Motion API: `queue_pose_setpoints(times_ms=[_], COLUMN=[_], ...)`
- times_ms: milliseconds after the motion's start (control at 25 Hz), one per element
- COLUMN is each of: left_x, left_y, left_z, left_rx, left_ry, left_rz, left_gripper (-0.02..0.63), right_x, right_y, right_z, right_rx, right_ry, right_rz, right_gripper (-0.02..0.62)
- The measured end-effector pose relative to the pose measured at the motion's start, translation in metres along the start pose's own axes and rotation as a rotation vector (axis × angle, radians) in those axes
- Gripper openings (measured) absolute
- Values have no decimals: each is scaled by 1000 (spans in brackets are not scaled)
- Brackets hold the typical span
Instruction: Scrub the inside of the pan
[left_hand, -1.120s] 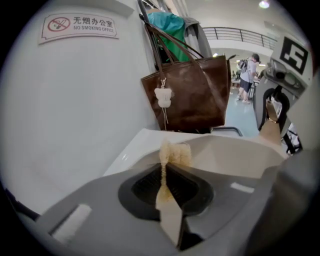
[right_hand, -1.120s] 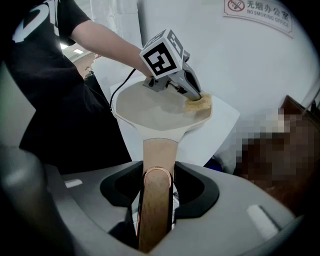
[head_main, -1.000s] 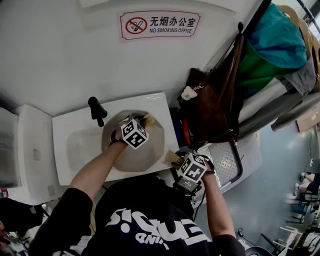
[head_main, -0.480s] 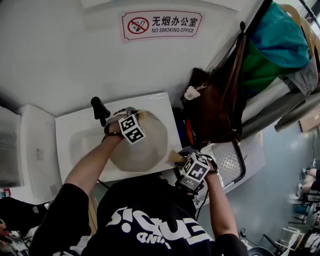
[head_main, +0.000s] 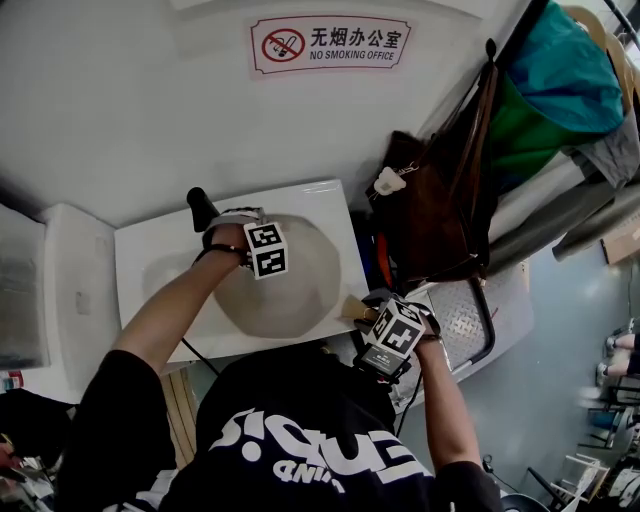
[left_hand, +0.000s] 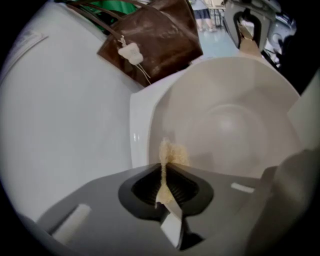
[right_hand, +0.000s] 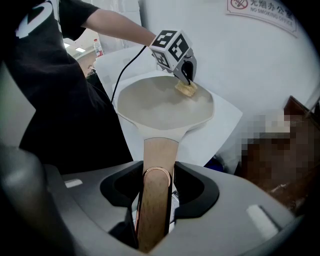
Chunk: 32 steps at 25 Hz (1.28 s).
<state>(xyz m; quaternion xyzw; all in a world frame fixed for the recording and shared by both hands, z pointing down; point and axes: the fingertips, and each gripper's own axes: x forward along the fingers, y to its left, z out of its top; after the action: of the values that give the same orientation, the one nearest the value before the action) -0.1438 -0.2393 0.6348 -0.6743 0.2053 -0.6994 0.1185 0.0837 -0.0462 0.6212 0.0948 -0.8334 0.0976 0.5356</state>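
A cream pan (head_main: 295, 285) hangs over the white sink (head_main: 150, 262); its inside looks pale and smooth (left_hand: 232, 117). My right gripper (head_main: 375, 318) is shut on the pan's wooden handle (right_hand: 159, 155), which runs straight out between the jaws (right_hand: 156, 186) to the pan bowl (right_hand: 162, 105). My left gripper (head_main: 262, 250) is shut on a small yellow sponge (left_hand: 169, 154), pinched thin between its jaws (left_hand: 166, 170). In the right gripper view the left gripper (right_hand: 186, 76) presses the sponge (right_hand: 187, 89) against the inside wall near the pan's far rim.
A black faucet (head_main: 200, 206) stands at the sink's back edge, close to my left gripper. A brown bag (head_main: 430, 215) hangs right of the sink under green and teal clothes (head_main: 550, 95). A metal tread plate (head_main: 458, 322) lies lower right. The white wall (head_main: 120, 110) is close behind.
My left gripper has slid the sponge from the pan's middle up and left toward the rim by the faucet. The right gripper holds the handle in about the same place.
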Motion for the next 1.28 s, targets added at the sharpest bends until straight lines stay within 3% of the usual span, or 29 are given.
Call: queue_pose_setpoints(times_ms=[240,640,960,1040,1280], left_x=[2,-1,-11,-12,-35], left_y=[-9,-57,-99,-111,-150], left_z=[-20,-58,-64,-63,-76], left_rx=[158,265,373,377,287], left_ry=[171,333,400,405,481], left_rz=[-113,-337,-485,-526,-683], left_gripper=[25,25,25,25,25], right_x=[0,-2,-1,-1,-1], right_y=[0,2,2,2,3], right_z=[0,0,1,1,-1], right_rx=[0,0,-3,-1,8], right_ry=[1,0,4,3,2], right_rz=[0,3,4,5,5], right_gripper=[189,187,187,187,187])
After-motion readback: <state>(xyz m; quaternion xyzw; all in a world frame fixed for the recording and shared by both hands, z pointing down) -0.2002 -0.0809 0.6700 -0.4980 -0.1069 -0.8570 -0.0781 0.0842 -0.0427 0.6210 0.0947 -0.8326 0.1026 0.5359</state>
